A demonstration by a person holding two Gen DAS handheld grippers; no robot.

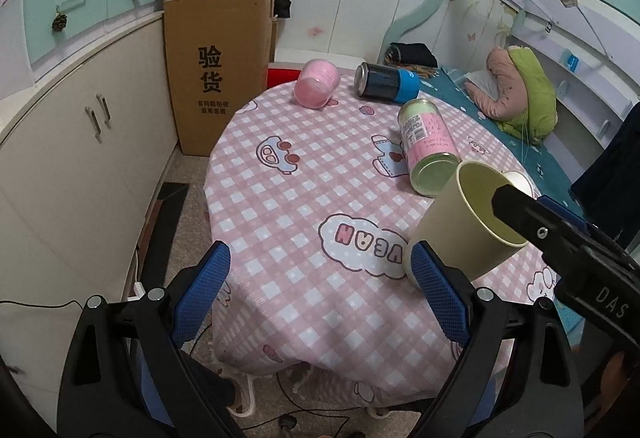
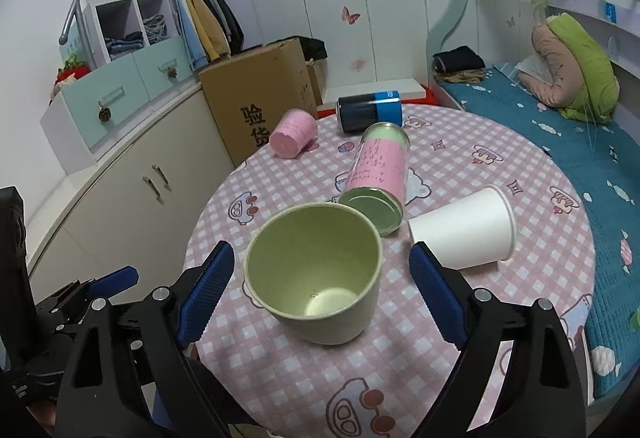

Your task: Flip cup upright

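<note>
A pale green cup stands upright, mouth up, on the pink checked tablecloth. My right gripper is open around it, with a gap between the cup wall and each blue pad. In the left wrist view the green cup is at the right, with the right gripper's black finger across its rim. My left gripper is open over the table's near edge, holding nothing. A white paper cup and a pink cup lie on their sides.
A pink-and-green can and a dark blue can lie on the table behind the green cup. A cardboard box and a cupboard stand to the left. A bed runs along the right.
</note>
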